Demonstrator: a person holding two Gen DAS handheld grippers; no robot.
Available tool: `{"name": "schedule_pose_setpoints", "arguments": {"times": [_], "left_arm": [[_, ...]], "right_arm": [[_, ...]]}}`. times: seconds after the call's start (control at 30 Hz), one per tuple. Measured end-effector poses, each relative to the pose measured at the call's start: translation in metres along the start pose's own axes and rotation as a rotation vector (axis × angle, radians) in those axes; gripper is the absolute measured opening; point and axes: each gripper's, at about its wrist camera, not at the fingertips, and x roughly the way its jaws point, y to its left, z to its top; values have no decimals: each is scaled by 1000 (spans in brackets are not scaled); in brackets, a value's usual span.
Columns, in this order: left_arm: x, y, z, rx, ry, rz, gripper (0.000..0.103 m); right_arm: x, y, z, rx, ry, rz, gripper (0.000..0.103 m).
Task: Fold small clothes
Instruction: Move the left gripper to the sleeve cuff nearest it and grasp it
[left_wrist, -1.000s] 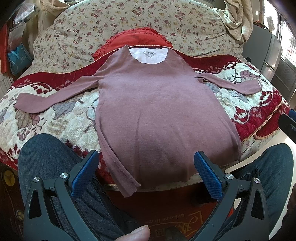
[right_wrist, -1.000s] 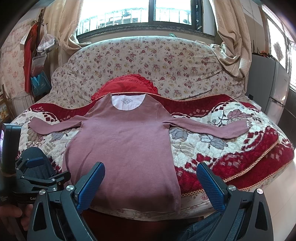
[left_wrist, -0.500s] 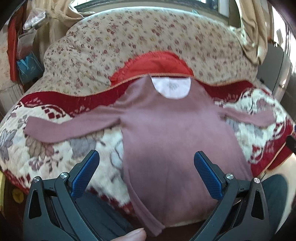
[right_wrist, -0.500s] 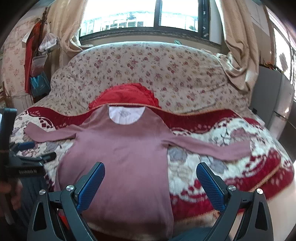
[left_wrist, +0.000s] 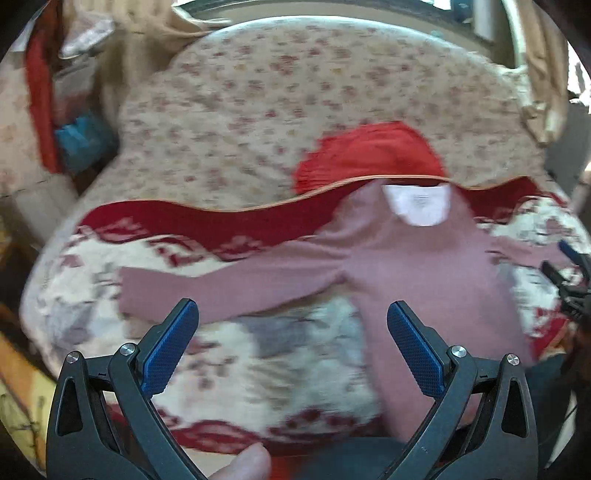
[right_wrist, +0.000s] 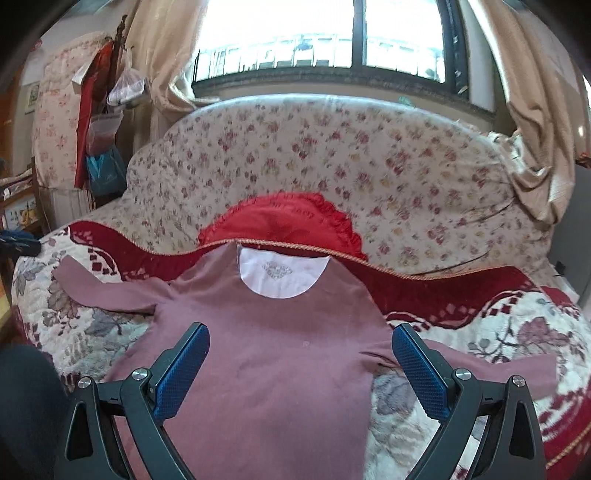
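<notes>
Left tool (left_wrist: 291, 325) now swung toward sleeve (left_wrist: 221, 291), agape.

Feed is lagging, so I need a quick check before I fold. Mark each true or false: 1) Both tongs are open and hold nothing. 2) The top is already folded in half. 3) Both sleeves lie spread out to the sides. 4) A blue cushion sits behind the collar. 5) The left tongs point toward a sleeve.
1) True. The left tongs and right tongs are open and hold nothing.
2) False. The top lies flat and unfolded on the sofa.
3) True. One sleeve reaches left, the other sleeve right.
4) False. The cushion is red.
5) True. In the left wrist view the sleeve lies just beyond the tips.
</notes>
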Motion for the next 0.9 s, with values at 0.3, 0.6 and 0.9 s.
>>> {"name": "schedule_pose_setpoints", "arguments": {"times": [0.3,0.6,0.9], "left_arm": [[91,130,-80,-319,141,90,102],[145,219,-54,-400,86,116,102],[184,254,-19,-333,104,-43,88]], "right_arm": [[76,-3,-39,-1,61,8,99],[126,2,-58,57,229,-17,99],[157,32,-66,-43,277,-19,98]]}}
